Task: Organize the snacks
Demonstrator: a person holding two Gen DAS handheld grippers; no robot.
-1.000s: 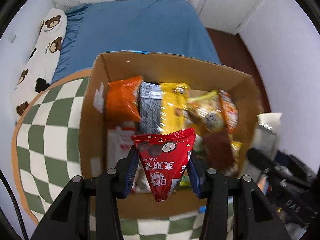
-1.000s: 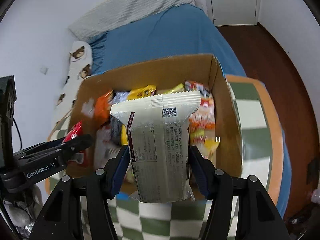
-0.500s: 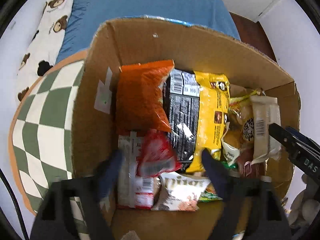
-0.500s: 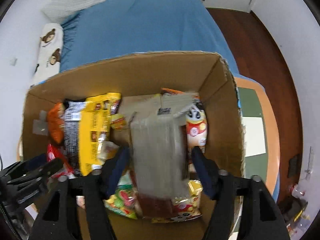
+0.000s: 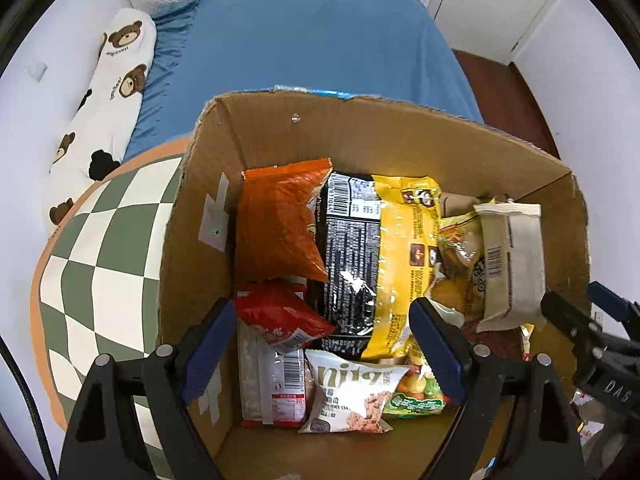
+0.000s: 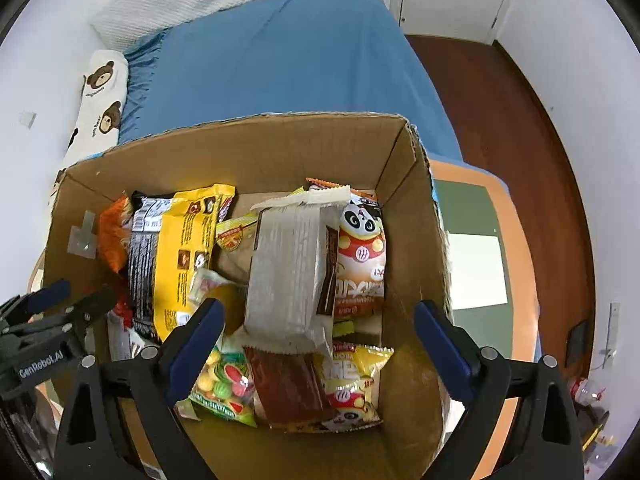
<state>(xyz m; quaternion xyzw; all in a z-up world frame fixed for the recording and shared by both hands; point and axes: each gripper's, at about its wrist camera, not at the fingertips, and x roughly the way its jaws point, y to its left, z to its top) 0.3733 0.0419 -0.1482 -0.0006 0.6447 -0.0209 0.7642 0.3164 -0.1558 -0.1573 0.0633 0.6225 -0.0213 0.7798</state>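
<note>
I'm holding both grippers over the cardboard box (image 5: 272,128) w/ jaws spread wide, nothing in either. Left gripper (image 5: 322,344) is hanging above the red packet (image 5: 282,318), which is lying in the box's near-left corner just by the left finger, on top of a white-and-red pack (image 5: 272,388). Right gripper (image 6: 318,340) is sitting over the beige packet (image 6: 290,276), lying mid-box btwn the yellow bag (image 6: 182,248) and the panda pack (image 6: 362,256).

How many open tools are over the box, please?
2: the left tool over the red packet at the left of the box, the right tool over the pale packet towards its right, both empty.
</note>
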